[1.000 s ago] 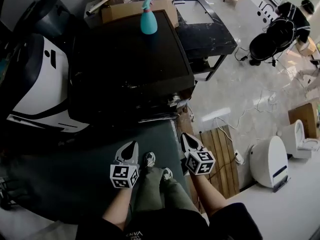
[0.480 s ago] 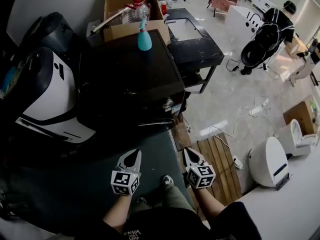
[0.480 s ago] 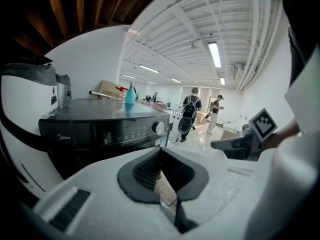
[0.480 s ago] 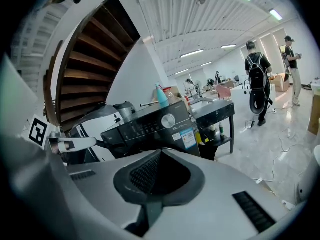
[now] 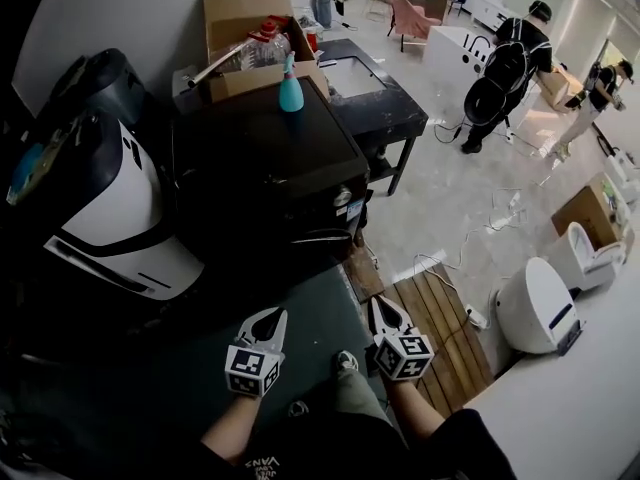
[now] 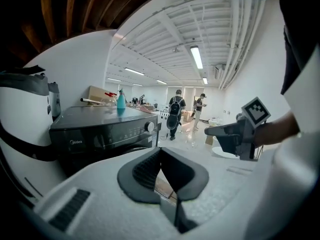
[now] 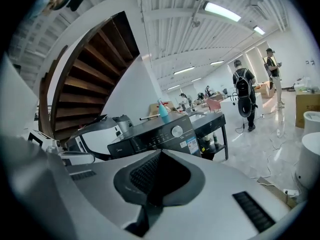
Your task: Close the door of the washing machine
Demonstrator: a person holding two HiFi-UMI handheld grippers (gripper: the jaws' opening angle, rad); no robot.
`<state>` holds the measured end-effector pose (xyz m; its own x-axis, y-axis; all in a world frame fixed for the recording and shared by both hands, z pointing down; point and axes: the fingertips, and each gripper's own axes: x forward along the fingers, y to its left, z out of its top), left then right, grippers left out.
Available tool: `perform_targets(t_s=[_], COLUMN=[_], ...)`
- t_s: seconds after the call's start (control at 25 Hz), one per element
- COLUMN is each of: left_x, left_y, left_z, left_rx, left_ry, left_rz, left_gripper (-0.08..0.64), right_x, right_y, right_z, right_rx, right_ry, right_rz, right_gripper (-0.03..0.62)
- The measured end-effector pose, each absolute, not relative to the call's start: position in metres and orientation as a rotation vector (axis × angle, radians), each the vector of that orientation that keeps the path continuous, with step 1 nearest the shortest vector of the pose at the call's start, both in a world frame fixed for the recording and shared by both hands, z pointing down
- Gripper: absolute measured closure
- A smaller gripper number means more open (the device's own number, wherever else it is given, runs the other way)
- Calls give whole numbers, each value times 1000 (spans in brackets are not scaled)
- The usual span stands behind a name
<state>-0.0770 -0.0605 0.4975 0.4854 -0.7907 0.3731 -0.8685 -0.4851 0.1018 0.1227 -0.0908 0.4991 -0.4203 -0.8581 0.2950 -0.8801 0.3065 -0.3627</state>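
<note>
The black front-loading washing machine stands ahead of me, with its control panel and knob facing me. The door rim appears to lie flat against the dark front, and most of the door is in shadow. My left gripper and right gripper hang side by side over the floor, well short of the machine and touching nothing. Both are shut and empty. The left jaws and right jaws each meet with nothing between them. The right gripper also shows in the left gripper view.
A teal spray bottle stands on the washer, with a cardboard box behind it. A white appliance stands at the left, a black table at the right. On the floor lie a dark mat, wooden slats and a white unit. People stand far back.
Both grippers have drawn back from the washer and risen, still shut and empty. The washer now sits farther off and more of the room shows behind it.
</note>
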Motion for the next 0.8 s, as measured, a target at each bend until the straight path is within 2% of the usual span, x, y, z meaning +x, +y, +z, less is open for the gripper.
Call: perform_targets(t_s=[0.8], left_x=[-120], left_y=[68], left_z=[460], left_rx=[2623], left_ry=[-1287], left_rz=[309], left_gripper=[548], right_x=[75], right_y=[67], right_z=[449], right_rx=[1825], right_ry=[-2494], right_rz=[621], right_gripper=[592])
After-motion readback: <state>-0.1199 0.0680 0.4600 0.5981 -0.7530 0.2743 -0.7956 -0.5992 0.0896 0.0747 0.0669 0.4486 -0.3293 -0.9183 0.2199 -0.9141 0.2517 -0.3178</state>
